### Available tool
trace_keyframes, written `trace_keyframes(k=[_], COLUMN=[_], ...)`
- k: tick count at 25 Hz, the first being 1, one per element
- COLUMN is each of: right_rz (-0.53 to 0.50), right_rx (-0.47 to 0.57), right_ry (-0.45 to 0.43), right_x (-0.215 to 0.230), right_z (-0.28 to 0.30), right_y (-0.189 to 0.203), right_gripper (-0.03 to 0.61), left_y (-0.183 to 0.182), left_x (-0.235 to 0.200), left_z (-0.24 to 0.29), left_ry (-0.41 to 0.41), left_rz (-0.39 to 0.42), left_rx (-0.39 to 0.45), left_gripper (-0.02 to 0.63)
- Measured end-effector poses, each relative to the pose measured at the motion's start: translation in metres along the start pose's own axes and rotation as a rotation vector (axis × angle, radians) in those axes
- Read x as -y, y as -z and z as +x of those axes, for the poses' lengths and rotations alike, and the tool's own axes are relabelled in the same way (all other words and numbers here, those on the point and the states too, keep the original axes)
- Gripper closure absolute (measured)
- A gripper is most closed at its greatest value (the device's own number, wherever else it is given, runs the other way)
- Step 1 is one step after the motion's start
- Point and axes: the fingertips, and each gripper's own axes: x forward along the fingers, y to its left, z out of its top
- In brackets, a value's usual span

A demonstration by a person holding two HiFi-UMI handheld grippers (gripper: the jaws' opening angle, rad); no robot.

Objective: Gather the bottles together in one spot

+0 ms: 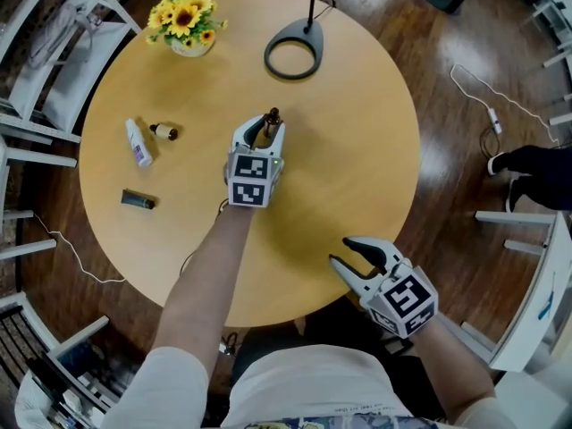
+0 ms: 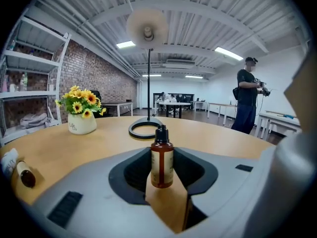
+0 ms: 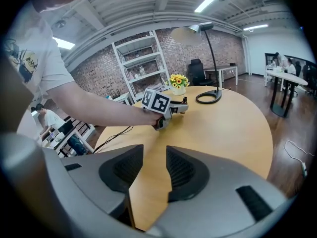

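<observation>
Bottles gather best at the left of the round table (image 1: pixel 357 105), so the left gripper (image 1: pixel 264 132), clamped on the upright amber bottle (image 2: pixel 162 162) over mid-table, should keep it level and set it beside the white bottle (image 1: pixel 138 142) and small brown bottle (image 1: pixel 164 132) (right gripper (image 1: pixel 357 271) hangs open-jawed, empty)

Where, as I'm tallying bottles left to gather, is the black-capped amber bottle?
The amber bottle is clamped upright in the left gripper near the middle of the round table in the head view, below the lamp base and right of the small brown bottle.
</observation>
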Motion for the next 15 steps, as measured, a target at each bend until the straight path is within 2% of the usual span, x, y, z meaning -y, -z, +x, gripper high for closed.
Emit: trace_keyframes(k=[8,11,15], right_rz=[-0.008,-0.008,-0.008], right_rx=[-0.006,-0.007,-0.002], right_ry=[-0.004,-0.002,-0.007], right_x=[0.000,0.000,-0.002], right_z=[0.001,0.001,0.003], right_y=[0.000,-0.001,-0.002], right_gripper=[0.405,0.405,0.405], left_y=[0.010,0.012,0.020], left_x=[0.003,0.006,0.006], left_z=[-0.010,-0.015,-0.017], left_ry=[0.017,0.027,0.014], left_rz=[-0.015,-0.002,0.033], left_rx=[-0.018,-0.027,-0.069], left_gripper=[0.472,0.451,0.489])
